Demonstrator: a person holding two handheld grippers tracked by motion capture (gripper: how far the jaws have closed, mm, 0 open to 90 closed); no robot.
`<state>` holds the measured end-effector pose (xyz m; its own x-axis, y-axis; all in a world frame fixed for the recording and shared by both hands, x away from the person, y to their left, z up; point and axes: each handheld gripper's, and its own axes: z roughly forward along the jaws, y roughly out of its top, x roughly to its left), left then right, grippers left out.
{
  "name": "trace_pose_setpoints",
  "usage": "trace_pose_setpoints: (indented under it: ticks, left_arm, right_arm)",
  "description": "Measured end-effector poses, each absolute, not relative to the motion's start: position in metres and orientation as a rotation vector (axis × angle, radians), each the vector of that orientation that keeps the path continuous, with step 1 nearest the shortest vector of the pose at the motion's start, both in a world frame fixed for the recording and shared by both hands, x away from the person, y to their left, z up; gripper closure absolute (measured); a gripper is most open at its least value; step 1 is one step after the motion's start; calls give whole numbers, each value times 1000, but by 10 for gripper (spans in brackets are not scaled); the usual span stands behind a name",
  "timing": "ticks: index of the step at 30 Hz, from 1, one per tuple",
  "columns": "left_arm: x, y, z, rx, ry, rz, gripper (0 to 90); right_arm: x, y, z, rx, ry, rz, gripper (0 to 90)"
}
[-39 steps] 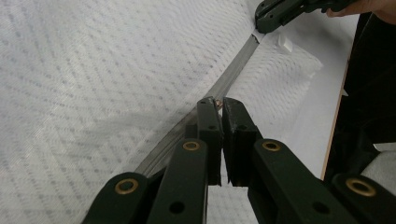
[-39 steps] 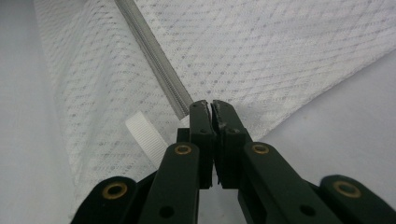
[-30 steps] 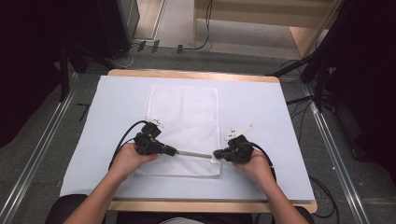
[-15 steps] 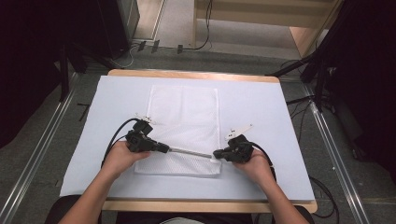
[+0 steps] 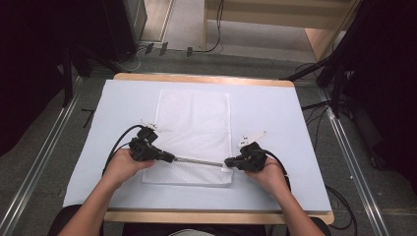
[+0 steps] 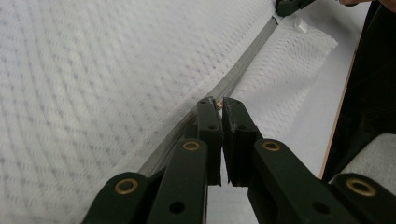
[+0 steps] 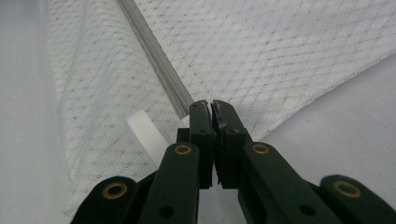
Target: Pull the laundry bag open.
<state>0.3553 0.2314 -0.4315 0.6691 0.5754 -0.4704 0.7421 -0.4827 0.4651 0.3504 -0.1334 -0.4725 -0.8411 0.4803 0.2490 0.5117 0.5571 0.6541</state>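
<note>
A white mesh bag (image 5: 194, 123) lies flat on the table, with a grey zipper (image 5: 199, 161) running across its near end. My left gripper (image 5: 172, 158) is shut on the zipper's small brass-coloured pull (image 6: 217, 105) at the left part of the zipper. My right gripper (image 5: 227, 162) is shut on the bag's fabric at the right end of the zipper (image 7: 159, 60), beside a white ribbon tab (image 7: 144, 135). In the left gripper view, the zipper (image 6: 243, 70) stretches from my left gripper (image 6: 217, 101) towards the other gripper (image 6: 292, 4). My right gripper (image 7: 209, 105) has its jaws pressed together.
A pale blue sheet (image 5: 275, 113) covers the wooden table (image 5: 196, 78). Cables trail from both grippers towards the near edge. Metal rails (image 5: 44, 157) run along the floor on both sides, and dark equipment stands at the far left and right.
My left gripper has slid to the left along the zipper, so a longer grey stretch shows between the two grippers. The right gripper has stayed where it was.
</note>
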Motion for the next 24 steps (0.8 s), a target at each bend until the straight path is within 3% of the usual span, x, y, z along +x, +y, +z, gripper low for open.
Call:
trace_pose_setpoints:
  ticks: [10, 24]
  left_arm:
    - [349, 273, -431, 2186, 1069, -300, 878]
    - [347, 296, -428, 2147, 1108, -285, 878]
  right_arm:
    - [350, -134, -473, -876, -2728, -1178, 888]
    - [350, -134, -473, -875, -2728, -1183, 887]
